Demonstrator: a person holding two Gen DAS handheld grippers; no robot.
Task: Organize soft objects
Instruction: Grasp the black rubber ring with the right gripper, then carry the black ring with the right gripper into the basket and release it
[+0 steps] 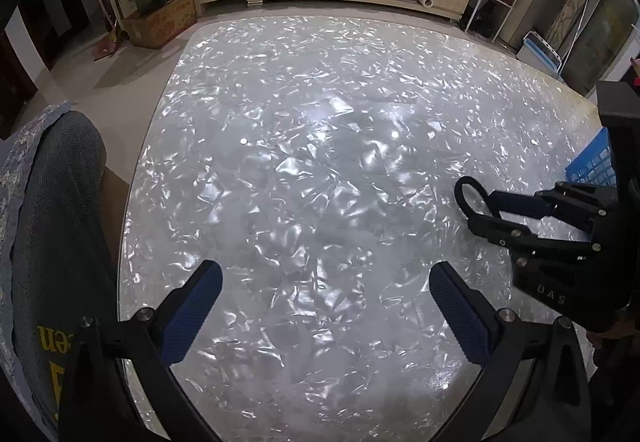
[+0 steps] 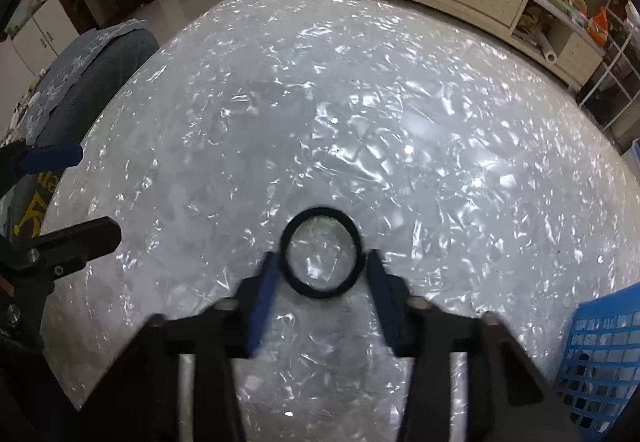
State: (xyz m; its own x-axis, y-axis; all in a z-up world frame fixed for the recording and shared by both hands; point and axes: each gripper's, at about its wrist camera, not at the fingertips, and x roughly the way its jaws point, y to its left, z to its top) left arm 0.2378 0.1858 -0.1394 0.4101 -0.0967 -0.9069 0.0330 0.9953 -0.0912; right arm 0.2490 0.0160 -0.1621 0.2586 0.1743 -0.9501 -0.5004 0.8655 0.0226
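Ring held, basket close by

The right gripper (image 2: 322,274) pinched a black ring (image 2: 320,252) above the table (image 2: 400,121), likely for the blue basket (image 2: 604,358) just beside it; the left gripper (image 1: 326,306), jaws wide and empty, waited clear.

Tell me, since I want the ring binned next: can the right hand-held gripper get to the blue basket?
Probably yes: the right hand-held gripper holds the black elastic ring, and the blue basket sits just right, nothing between.
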